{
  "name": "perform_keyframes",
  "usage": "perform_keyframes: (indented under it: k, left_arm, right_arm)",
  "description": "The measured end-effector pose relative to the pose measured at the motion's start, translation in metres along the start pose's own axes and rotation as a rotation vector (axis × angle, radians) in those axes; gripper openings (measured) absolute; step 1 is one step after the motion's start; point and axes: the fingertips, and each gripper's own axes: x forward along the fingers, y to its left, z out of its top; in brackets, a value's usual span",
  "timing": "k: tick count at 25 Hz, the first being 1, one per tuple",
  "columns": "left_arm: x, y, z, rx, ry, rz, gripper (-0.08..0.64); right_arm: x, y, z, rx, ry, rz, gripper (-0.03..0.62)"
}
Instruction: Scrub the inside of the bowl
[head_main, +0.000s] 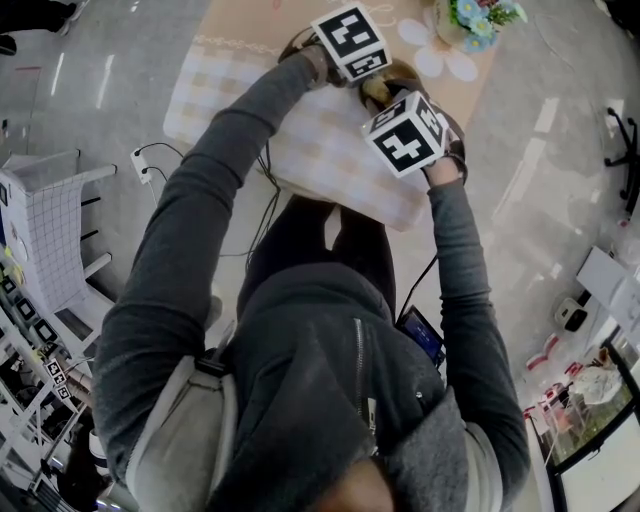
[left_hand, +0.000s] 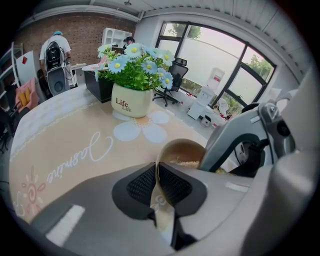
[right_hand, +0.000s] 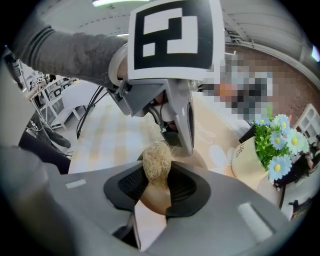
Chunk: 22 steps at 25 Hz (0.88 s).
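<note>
Tan round bowl (left_hand: 182, 150) sits on beige cloth-covered worktop (left_hand: 75, 145), with bare cloth open to its left. Left tongs (left_hand: 158, 175) clamped on near rim. Right tongs (right_hand: 157, 176) pinch pale straw-fibre scrubber (right_hand: 157, 161) over bowl's inside. White flowerpot (left_hand: 131, 100) near, apart. Head view: marker cubes (head_main: 405, 135) hide most of bowl.

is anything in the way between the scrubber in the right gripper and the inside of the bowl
Nothing visible. The straw-coloured scrubber held in the right gripper sits at the brown bowl's open mouth. The left gripper pinches only the bowl's rim at one side, leaving the inside open.
</note>
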Motion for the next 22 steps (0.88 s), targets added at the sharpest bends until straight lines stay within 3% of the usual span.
perform_keyframes:
  k: [7,22]
  left_arm:
    - [0.000,0.001,-0.001,0.000,-0.004,-0.004,0.032]
    - [0.001,0.000,0.000,0.006,-0.010,-0.004,0.032]
  right_arm:
    - [-0.001,0.005,-0.004,-0.027,0.023,0.038,0.107]
    - [-0.009,-0.002,-0.024,-0.054,0.121,0.038,0.106]
